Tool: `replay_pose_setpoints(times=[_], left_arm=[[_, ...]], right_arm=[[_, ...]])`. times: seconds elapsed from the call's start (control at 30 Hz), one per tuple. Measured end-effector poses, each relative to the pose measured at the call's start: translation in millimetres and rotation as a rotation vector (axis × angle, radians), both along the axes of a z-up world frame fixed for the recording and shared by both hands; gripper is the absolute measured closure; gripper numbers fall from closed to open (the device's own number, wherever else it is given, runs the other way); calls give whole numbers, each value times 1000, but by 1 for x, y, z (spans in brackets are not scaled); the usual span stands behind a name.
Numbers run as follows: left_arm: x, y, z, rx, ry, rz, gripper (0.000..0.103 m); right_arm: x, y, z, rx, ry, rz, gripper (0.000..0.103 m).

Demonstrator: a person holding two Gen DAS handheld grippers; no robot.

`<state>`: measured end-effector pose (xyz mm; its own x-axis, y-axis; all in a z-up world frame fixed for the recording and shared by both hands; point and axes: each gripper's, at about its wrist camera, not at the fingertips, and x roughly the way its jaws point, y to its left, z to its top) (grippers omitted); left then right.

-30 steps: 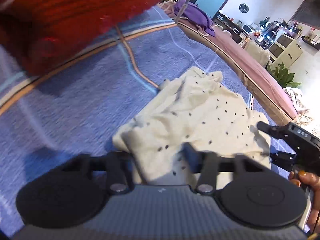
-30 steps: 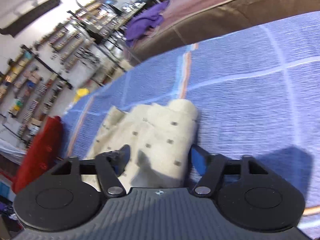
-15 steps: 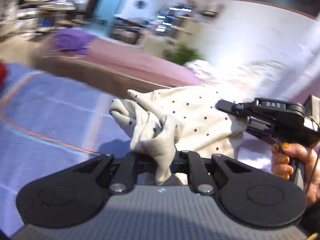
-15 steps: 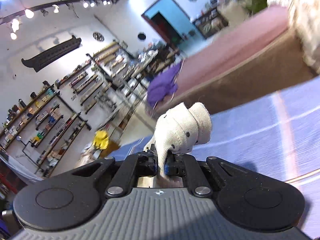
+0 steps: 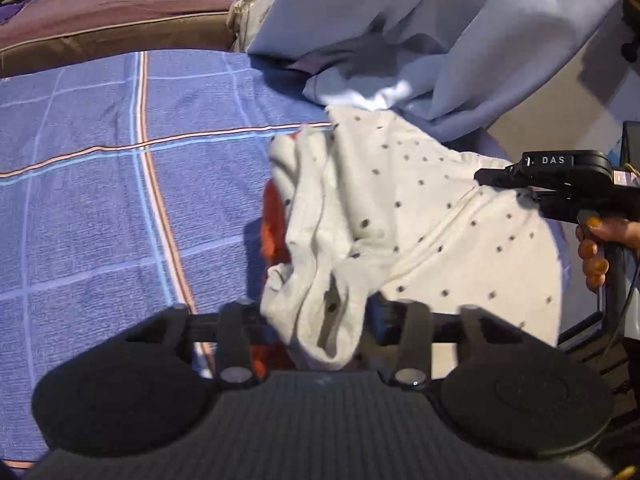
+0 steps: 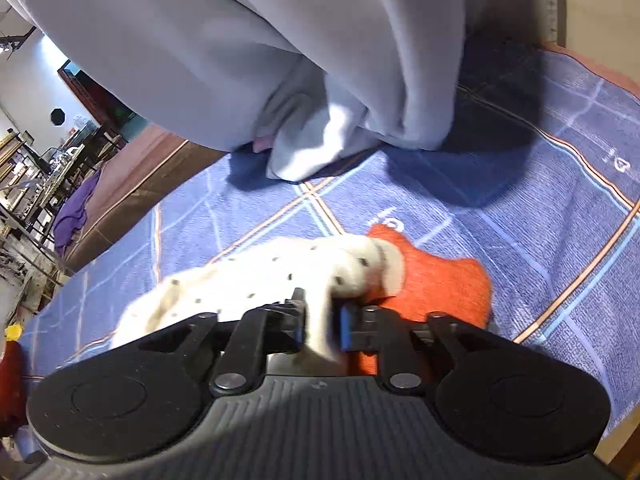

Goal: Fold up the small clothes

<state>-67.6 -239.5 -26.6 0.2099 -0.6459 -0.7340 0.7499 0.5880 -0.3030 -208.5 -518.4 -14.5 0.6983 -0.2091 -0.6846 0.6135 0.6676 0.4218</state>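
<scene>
A cream garment with dark dots hangs stretched between my two grippers above the blue checked bedspread. My left gripper has its fingers spread wide with a bunched end of the garment lying loose between them. My right gripper is shut on the other end of the garment; it also shows at the right of the left wrist view. A folded orange-red knit piece lies on the bedspread under the garment.
A large pale grey-blue cloth hangs over the far side of the bedspread and shows in the left wrist view. A brown bed edge runs behind. A purple cloth lies on it.
Both grippers carried the dotted garment across and lowered it over the orange-red piece. The left gripper, shut on it half a second ago, has opened.
</scene>
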Motion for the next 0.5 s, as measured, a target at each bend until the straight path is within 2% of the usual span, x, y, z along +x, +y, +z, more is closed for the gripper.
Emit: replay_pose_setpoints(times=[0.03,0.07,0.1,0.17,0.23,0.27,0.4,0.5], left_arm=[[0,3,3,30,-48,3,15],[2,11,10,49,-107,4,9],[1,15,18,63,-169,3,1],[0,16,38,120,-282,-12,0],[-8,13,60,169,-344,-72,0],[-12,10,69,190,-365,-96,0],[-30,8,91,184,-383,-163,0],[-40,5,88,194,-390,-191,0]], right_arm=[[-8,3,-7,-32,-42,-5,45],[-15,9,-8,-63,-78,-24,36],[-21,16,-5,-107,-89,-50,23],[-36,30,14,-234,-82,-115,3],[-60,46,40,-392,-81,-134,0],[-64,58,54,-436,-75,-102,0],[-61,101,84,-437,5,175,0],[-56,130,83,-430,110,308,0]])
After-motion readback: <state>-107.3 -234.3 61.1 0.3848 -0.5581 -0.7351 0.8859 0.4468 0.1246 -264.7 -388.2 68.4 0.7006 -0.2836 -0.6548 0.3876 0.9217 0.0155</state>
